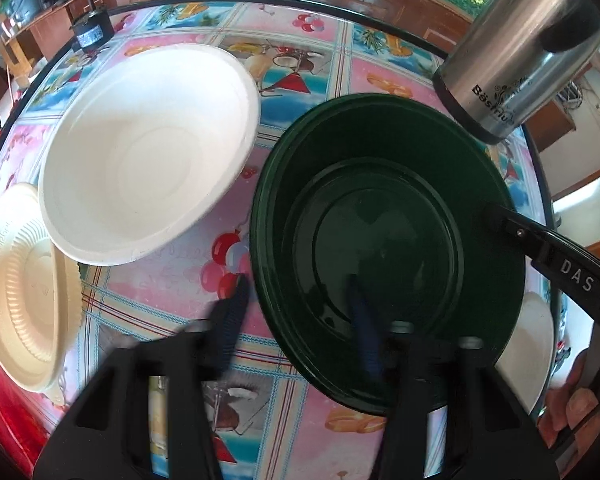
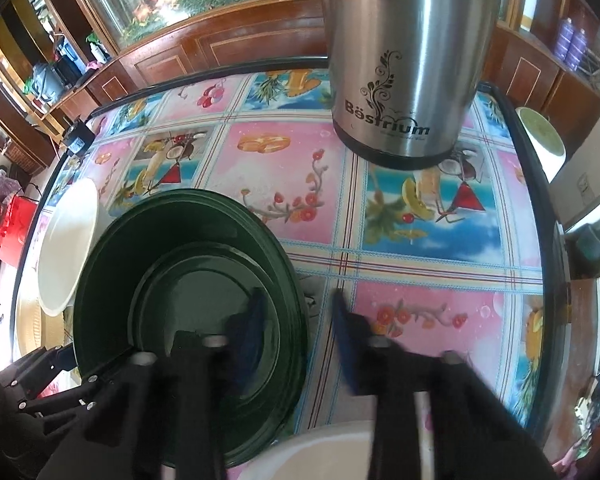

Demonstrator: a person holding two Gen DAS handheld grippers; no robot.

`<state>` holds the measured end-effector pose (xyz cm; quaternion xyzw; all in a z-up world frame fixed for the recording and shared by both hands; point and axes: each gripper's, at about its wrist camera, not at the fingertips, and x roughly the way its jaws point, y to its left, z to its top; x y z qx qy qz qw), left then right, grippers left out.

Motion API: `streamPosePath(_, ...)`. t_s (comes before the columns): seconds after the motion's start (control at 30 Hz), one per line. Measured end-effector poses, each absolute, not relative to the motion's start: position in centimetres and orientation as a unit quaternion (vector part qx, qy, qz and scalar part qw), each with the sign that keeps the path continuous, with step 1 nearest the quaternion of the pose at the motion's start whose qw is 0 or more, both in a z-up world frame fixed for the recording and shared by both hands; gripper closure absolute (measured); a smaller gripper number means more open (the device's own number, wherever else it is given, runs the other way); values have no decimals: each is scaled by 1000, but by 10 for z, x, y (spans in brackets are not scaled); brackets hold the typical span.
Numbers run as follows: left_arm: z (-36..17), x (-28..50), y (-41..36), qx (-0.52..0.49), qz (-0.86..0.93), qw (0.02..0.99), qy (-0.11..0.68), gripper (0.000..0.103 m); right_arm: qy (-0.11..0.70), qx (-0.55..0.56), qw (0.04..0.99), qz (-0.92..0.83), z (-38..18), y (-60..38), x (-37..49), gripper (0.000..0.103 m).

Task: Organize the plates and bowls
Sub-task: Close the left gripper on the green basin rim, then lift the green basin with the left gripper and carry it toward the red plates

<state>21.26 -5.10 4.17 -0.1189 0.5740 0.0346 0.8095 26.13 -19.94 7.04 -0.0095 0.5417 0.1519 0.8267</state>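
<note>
The dark green bowl (image 1: 388, 248) sits on the tabletop (image 2: 420, 272), straddled at its rim by both released tools: left tool (image 1: 300, 292), right tool (image 2: 298, 300). Recommended: clench squarely on the rim, lift level toward the white paper bowl (image 1: 148, 152) left-forward.

Steel Bestrium kettle (image 2: 404, 60) upper centre, fruit-print tablecloth (image 2: 420, 216) beneath, small black box (image 1: 92, 30) upper left, wooden cabinets (image 2: 228, 46) behind.
</note>
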Motion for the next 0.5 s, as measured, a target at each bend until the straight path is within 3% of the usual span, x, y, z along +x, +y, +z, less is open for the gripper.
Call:
streamPosePath(0.1, 39, 211, -48, -106, 38, 812, 572, 81, 538, -13, 829, 153, 72, -199, 254, 92)
streamPosePath(0.5, 63, 174, -38, -80, 26, 828, 554, 82, 514, -12, 844, 155, 90, -196, 207, 92)
